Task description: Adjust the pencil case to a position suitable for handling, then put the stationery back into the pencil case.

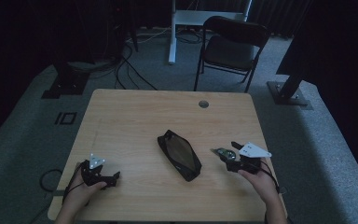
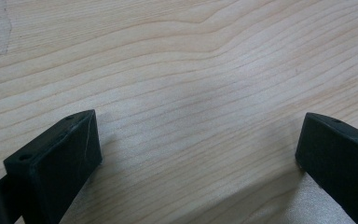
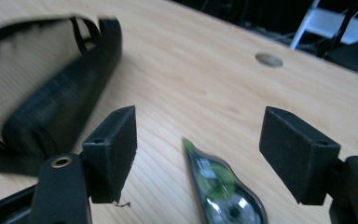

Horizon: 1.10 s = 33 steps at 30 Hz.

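Left hand-held gripper sat low on the desk near its front edge, forearm rising from below, jaws spread over bare wood. Right hand-held gripper, gripped from behind and pointing leftward, had its jaws parted with the correction tape lying loose between them. Beyond lay the black pouch, mid-desk, unzipped.
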Motion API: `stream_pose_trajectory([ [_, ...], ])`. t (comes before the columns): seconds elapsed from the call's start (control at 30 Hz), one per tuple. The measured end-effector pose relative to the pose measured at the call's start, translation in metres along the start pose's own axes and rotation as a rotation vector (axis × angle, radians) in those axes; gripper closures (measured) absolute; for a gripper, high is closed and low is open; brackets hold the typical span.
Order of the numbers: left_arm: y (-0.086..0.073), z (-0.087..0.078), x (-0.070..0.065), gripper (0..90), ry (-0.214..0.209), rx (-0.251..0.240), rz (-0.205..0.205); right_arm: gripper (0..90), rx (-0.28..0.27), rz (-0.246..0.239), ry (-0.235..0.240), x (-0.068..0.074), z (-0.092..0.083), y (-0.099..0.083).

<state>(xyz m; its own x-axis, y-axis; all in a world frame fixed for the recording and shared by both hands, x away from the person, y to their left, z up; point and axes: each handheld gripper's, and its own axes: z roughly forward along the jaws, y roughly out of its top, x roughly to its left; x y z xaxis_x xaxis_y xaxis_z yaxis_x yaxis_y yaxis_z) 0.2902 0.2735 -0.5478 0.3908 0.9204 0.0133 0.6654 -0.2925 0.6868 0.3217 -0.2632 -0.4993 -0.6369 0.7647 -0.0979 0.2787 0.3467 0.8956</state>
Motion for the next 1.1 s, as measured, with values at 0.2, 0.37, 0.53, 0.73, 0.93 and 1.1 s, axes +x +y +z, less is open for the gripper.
stream_pose_trajectory([
  [0.2, 0.000, 0.000, 0.000, 0.2, 0.000, 0.000, 0.000, 25.4, 0.086, -0.001, -0.012, -0.016, 0.011, -0.017],
  [0.37, 0.000, 0.000, 0.000, 0.2, 0.000, 0.001, 0.000, 24.4, 0.125, 0.019, -0.006, -0.023, 0.017, -0.028],
  [0.53, 0.000, 0.000, 0.000, 0.2, 0.000, 0.001, 0.000, 24.4, 0.147, 0.028, -0.007, -0.026, 0.019, -0.035],
  [0.73, 0.000, 0.000, 0.000, 0.2, 0.000, 0.001, 0.000, 23.3, 0.190, 0.036, 0.002, -0.032, 0.025, -0.042],
  [0.93, 0.000, 0.000, 0.000, 0.2, 0.000, 0.001, 0.000, 23.2, 0.217, 0.038, 0.014, -0.035, 0.031, -0.044],
  [1.1, 0.000, 0.000, 0.000, 0.2, 0.000, 0.002, 0.000, 23.3, 0.235, 0.031, 0.027, -0.037, 0.036, -0.042],
])
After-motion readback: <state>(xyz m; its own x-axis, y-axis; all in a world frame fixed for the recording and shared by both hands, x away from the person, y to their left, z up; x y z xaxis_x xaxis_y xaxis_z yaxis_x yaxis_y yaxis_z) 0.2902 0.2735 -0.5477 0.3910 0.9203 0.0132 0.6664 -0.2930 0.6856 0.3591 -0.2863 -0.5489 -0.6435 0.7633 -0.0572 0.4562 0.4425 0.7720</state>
